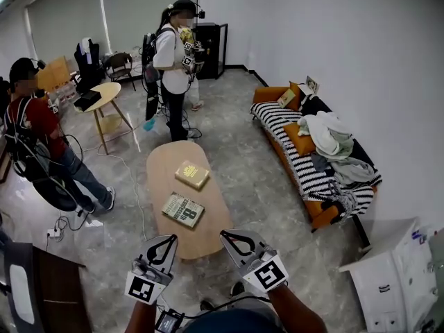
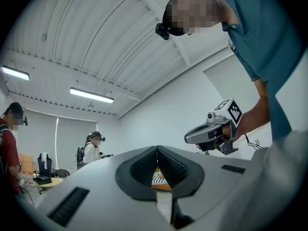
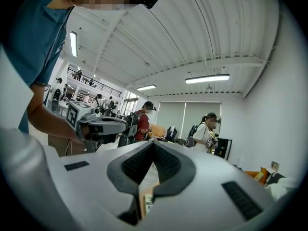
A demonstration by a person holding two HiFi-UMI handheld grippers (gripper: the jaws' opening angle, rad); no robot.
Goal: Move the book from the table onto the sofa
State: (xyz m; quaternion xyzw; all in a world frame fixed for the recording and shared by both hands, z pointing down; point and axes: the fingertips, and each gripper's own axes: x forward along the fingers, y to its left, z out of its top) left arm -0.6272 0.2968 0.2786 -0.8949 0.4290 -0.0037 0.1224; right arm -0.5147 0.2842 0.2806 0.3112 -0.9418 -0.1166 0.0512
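Both grippers are empty and fully closed. Left gripper [image 1: 164,247] and right gripper [image 1: 239,242] hang side by side over the near end of the counter [image 1: 164,169], with nothing between the pads in either gripper view.

Two books lie flat on the counter. The near book [image 1: 183,209], big numeral on the cover, is just ahead of the grippers. The far book [image 1: 192,174], yellowish, lies beyond it. Can't tell which one the task means, but the near one is the obvious reach.

The sofa [image 1: 269,94] is well off to the right, partly covered by clothes [image 1: 329,134].

Looks like the approach step, nothing grasped yet. Suggest:
- Open the jaws before descending.
- Since the book lies flat, take it at its long edges, one gripper per side.
- Lift level.
- Aim for the bare striped seat, not the clothes pile.
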